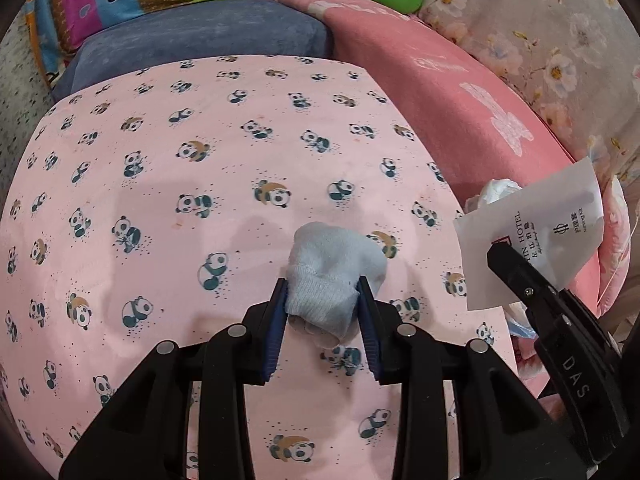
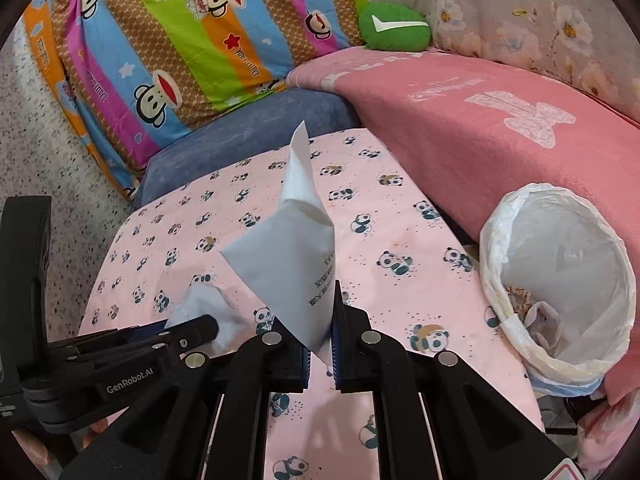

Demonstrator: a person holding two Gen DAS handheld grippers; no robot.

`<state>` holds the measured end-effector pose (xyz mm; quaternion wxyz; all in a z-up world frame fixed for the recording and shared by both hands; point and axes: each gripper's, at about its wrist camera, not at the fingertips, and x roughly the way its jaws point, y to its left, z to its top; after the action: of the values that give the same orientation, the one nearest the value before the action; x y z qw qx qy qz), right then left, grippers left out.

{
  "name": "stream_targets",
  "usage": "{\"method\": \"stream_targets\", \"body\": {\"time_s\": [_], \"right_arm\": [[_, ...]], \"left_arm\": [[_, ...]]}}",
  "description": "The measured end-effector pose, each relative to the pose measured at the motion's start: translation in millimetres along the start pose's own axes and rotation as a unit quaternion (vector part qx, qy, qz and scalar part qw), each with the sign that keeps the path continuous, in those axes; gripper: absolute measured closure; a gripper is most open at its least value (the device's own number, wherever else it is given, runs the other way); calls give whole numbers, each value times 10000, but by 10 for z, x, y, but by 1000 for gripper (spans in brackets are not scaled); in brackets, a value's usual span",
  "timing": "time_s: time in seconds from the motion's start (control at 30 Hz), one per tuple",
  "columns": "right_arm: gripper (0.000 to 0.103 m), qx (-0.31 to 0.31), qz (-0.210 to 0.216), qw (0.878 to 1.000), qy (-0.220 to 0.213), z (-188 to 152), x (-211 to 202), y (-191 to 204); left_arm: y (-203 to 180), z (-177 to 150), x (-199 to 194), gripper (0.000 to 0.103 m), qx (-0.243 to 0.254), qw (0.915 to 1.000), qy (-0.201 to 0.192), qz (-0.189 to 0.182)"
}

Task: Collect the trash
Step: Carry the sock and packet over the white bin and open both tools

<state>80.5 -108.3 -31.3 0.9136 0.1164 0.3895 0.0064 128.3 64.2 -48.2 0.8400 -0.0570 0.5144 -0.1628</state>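
My left gripper (image 1: 323, 294) is shut on a pale blue sock (image 1: 334, 270) and holds it just above the pink panda cloth (image 1: 160, 184). My right gripper (image 2: 322, 320) is shut on a white hotel paper packet (image 2: 292, 248), held upright over the cloth. The packet (image 1: 536, 232) and the right gripper's finger (image 1: 516, 276) show at the right of the left wrist view. The sock (image 2: 208, 304) and the left gripper (image 2: 188, 330) show at the lower left of the right wrist view. A bin with a white liner (image 2: 560, 280) stands to the right of the cloth and holds some scraps.
A pink blanket (image 2: 480, 128) lies to the right and behind the bin. A blue cushion (image 2: 248, 128), a striped monkey-print pillow (image 2: 180, 40) and a green plush (image 2: 394, 26) lie at the back. A floral curtain (image 2: 540, 20) hangs at the far right.
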Motion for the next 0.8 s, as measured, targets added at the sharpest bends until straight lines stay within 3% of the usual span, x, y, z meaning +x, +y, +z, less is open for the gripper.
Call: {"method": "stream_targets", "body": {"time_s": [0.8], "right_arm": [[95, 929, -493, 9905, -881, 191, -791, -1193]], "left_arm": [[-1627, 82, 40, 71, 1342, 9896, -62, -515]]}}
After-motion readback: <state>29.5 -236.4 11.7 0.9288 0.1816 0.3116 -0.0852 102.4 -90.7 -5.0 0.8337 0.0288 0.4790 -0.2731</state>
